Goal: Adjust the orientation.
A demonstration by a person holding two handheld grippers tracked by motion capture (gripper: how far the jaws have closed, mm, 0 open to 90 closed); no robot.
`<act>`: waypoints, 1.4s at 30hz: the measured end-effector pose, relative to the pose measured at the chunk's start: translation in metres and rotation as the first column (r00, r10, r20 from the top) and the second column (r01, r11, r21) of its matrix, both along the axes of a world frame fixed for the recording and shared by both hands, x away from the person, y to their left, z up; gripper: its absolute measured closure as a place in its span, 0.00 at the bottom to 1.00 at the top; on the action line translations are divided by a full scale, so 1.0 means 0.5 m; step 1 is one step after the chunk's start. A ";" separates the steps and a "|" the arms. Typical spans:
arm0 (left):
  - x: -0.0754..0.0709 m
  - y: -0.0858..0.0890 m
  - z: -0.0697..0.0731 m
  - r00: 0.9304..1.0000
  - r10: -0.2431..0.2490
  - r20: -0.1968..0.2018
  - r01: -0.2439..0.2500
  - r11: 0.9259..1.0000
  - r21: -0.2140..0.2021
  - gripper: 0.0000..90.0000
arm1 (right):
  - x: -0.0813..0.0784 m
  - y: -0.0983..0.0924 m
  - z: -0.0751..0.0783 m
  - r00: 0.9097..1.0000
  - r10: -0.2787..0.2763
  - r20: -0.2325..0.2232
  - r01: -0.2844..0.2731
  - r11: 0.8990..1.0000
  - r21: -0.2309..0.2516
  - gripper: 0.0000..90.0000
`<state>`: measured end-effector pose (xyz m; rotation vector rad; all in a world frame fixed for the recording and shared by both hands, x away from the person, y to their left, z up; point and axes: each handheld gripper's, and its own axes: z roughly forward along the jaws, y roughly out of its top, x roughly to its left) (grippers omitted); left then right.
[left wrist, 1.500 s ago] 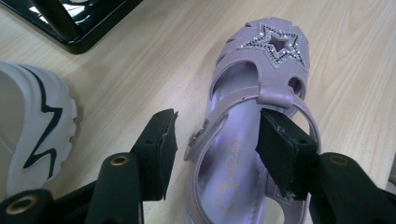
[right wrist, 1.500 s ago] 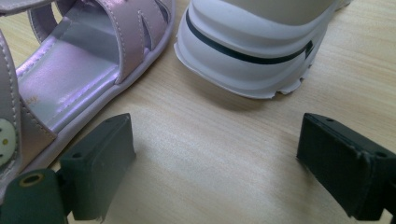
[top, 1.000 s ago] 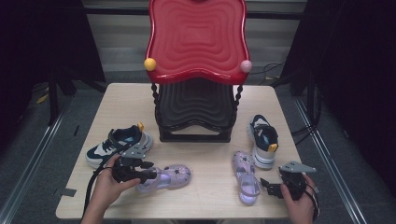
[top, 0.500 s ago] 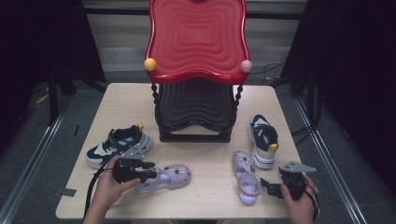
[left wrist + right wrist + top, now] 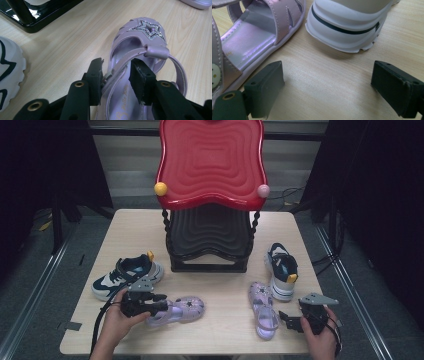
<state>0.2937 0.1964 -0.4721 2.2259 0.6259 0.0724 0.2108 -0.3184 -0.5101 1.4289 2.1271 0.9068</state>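
Lilac sandal (image 5: pixel 140 62) sits between left hand-held gripper (image 5: pixel 116 72) jaws (closing)

Between the black left tongs (image 5: pixel 115 75): a pale lilac sandal (image 5: pixel 140 65), glossy, with a silver glitter star on the toe and faint purple lettering on the insole. Left of those tongs: a sneaker (image 5: pixel 127 277) in white and navy with a small orange tab at the heel. Beyond them: a glossy black stand (image 5: pixel 207 237) under a bright red tray (image 5: pixel 210 162) ribbed in concentric waves, a yellow ball and a pink ball at its front corners. Just ahead of the black right tongs (image 5: pixel 327 87): a second lilac sandal (image 5: pixel 263 307) with a pearly insole, beside a second sneaker (image 5: pixel 282 267), white-soled with a dark stripe. Under everything: a light wood-grain desk (image 5: pixel 220 330).
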 end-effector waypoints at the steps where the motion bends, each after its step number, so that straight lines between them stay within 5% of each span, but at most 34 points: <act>1: -0.001 0.000 0.000 1.000 0.005 0.004 -0.005 1.000 -0.001 0.72 | 0.000 0.000 0.000 1.000 -0.001 -0.001 0.001 1.000 0.000 0.12; 25: -0.009 -0.007 0.008 0.999 0.020 0.035 -0.022 0.998 0.061 0.82 | 0.000 0.000 0.000 1.000 -0.001 -0.001 0.001 1.000 0.001 0.12; 38: -0.021 -0.023 0.017 0.995 0.065 0.071 -0.069 0.996 0.048 0.89 | 0.000 0.000 0.000 1.000 -0.001 -0.001 0.001 1.000 0.000 0.12; 42: -0.025 -0.031 0.020 0.990 0.116 0.079 -0.119 0.992 0.034 0.90 | 0.000 0.000 0.000 1.000 -0.001 -0.001 0.001 1.000 0.000 0.12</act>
